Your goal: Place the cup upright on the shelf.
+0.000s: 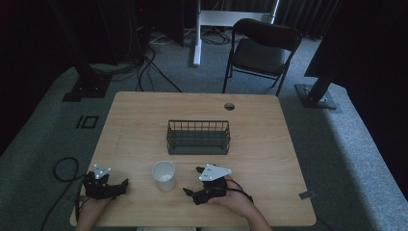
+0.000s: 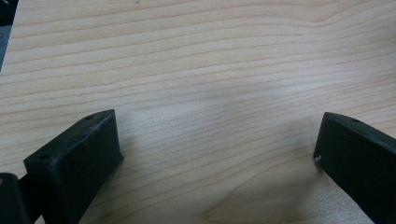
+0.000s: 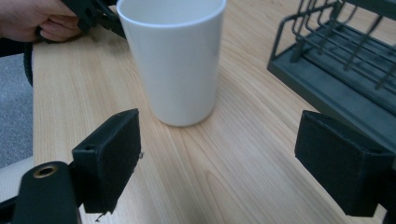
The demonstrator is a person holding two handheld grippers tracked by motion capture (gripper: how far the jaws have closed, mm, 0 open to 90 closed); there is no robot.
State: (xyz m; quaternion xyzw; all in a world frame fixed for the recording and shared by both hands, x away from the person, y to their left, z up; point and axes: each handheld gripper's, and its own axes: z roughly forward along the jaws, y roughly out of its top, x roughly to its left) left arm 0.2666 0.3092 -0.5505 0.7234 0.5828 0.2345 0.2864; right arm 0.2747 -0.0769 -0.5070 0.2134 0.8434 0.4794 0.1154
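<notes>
Lab or studio, black curtains [image 1: 365, 43], floor cables [image 1: 149, 67], folding chair [image 1: 262, 50]

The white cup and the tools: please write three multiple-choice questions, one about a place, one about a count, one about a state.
1. Where does the cup stand?
A. inside the basket
B. on the table, between the two tools
C. on the chair

2. How many cups are on the table?
A. one
B. two
C. three

3. The right tool is:
A. shut on the cup
B. open, cup ahead of it
C. shut, empty

Answers: B, it stands nearer the person than the basket; A, a single cup shows; B, its jaws stand wide apart, short of the cup.
</notes>
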